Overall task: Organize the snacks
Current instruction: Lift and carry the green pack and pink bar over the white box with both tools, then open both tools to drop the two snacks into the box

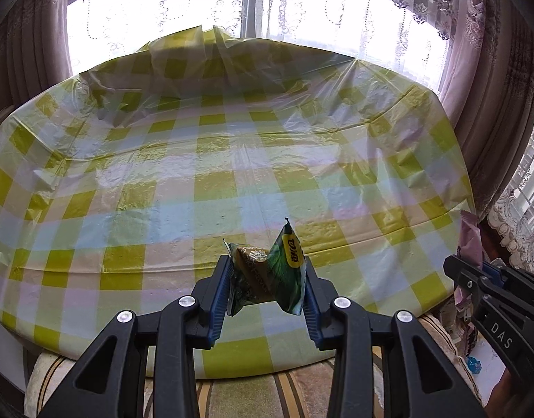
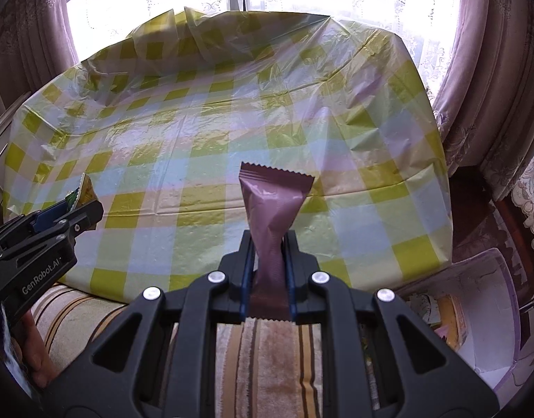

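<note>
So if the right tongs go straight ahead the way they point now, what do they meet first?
Probably the checked tablecloth: the right tongs, shut on a pink snack bar, point at it, with nothing between. Depth is unclear.

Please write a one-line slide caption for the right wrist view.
Right tongs grip a mauve snack packet above the checked tablecloth; left tongs hold a green packet.

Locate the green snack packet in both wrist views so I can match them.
Left wrist: green snack packet sits low centre, pinched in the left hand-held gripper.
Right wrist: only its yellow-green tip shows at the left edge, poking past the left hand-held gripper.
Shared landmark: the yellow checked tablecloth and its raised fold at the far side against the window.
</note>
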A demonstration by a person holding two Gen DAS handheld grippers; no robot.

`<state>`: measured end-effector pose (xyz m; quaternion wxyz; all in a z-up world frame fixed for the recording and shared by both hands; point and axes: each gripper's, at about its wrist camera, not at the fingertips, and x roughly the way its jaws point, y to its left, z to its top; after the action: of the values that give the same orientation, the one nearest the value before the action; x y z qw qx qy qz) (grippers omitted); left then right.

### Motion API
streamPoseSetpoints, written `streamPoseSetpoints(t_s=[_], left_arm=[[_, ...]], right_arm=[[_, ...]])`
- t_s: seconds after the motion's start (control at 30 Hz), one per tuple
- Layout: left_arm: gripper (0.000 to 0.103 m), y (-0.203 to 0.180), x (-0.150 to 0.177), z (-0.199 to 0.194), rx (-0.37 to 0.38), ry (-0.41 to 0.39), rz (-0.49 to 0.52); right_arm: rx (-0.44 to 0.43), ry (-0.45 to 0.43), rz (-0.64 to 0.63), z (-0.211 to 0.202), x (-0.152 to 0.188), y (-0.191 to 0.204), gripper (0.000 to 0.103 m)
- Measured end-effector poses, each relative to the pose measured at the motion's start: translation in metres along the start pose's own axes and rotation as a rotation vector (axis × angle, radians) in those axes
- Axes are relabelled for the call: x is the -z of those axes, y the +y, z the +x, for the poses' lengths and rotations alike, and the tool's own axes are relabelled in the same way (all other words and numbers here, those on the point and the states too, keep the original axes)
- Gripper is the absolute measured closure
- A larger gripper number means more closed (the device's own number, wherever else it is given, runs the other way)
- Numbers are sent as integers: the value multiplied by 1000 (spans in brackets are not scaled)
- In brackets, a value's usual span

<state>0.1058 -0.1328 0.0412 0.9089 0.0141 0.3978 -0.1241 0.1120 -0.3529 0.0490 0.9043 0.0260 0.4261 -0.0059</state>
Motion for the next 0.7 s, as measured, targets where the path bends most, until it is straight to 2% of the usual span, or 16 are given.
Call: streamPoseSetpoints(t_s=[0.7], left_arm=[[64, -112, 9, -2, 314, 94, 202]], right_arm=[[194, 37, 159, -37, 44, -106, 84]])
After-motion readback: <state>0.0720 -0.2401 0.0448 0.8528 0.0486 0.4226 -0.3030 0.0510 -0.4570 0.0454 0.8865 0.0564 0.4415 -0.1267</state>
